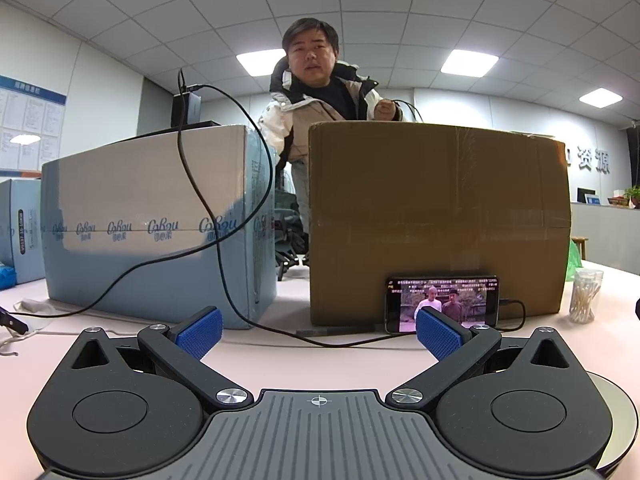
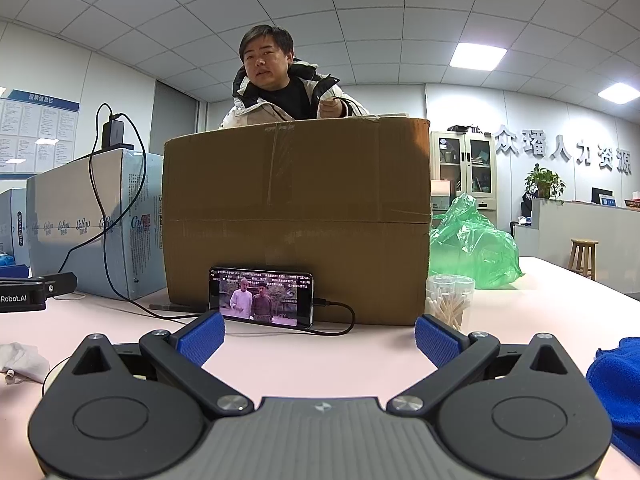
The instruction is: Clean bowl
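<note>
On the pale pink table [image 2: 540, 304], both grippers sit low and face a person behind the boxes. Left gripper [image 1: 319, 330]: jaws spread wide, nothing between the blue pads. Right gripper [image 2: 320, 338]: same, wide apart and empty. Bowl: only a curved metallic rim [image 1: 618, 412] shows at the left view's lower right edge, partly under the gripper body; probably the bowl, but can't tell its orientation or which way it opens. Blue cloth [image 2: 616, 392]: one, at the right view's right edge, on the table. Counts: one brown cardboard box [image 2: 296, 220], two light-blue cartons [image 1: 152, 224], one phone [image 2: 262, 297] propped landscape against the brown box with a cable plugged in, one clear jar of cotton swabs [image 2: 450, 300] just beside the box, one green plastic bag [image 2: 472, 240], one crumpled tissue [image 2: 20, 360].
</note>
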